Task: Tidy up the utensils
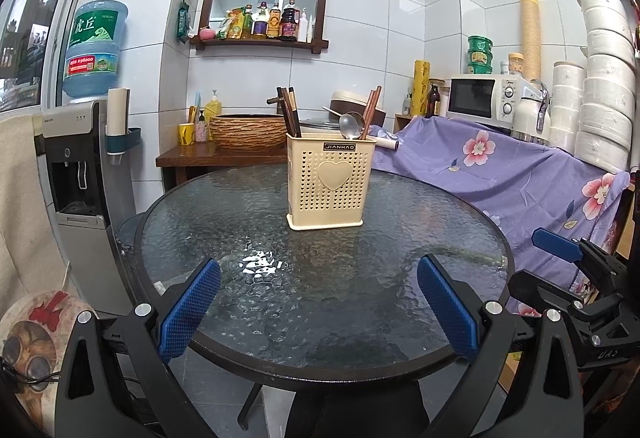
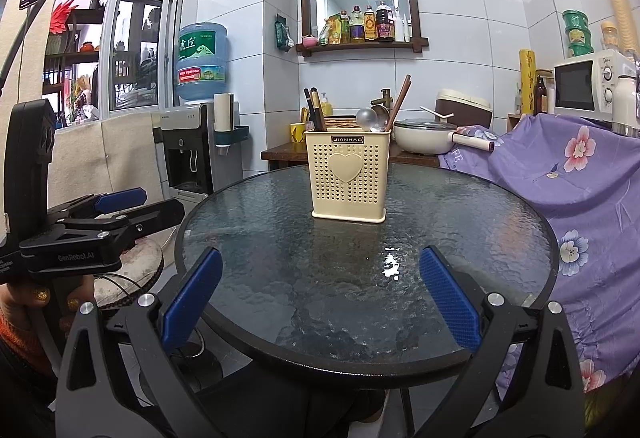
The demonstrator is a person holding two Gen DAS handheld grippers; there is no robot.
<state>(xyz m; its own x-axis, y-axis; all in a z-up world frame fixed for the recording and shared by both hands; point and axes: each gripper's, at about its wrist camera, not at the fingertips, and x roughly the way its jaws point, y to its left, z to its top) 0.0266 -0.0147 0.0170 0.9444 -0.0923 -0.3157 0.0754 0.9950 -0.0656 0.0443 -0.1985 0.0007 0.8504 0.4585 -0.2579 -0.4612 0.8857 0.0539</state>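
Glass table (image 1: 280,298) — utensil holder (image 1: 330,183) well beyond both gaping grippers.

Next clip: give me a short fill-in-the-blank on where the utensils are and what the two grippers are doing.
1. The chopsticks and the metal ladle stand in a cream holder with a ____ shape on its front.
2. The holder stands on a round ____ table.
3. The left gripper and the right gripper are both ____, holding nothing.

Missing words: heart; glass; open
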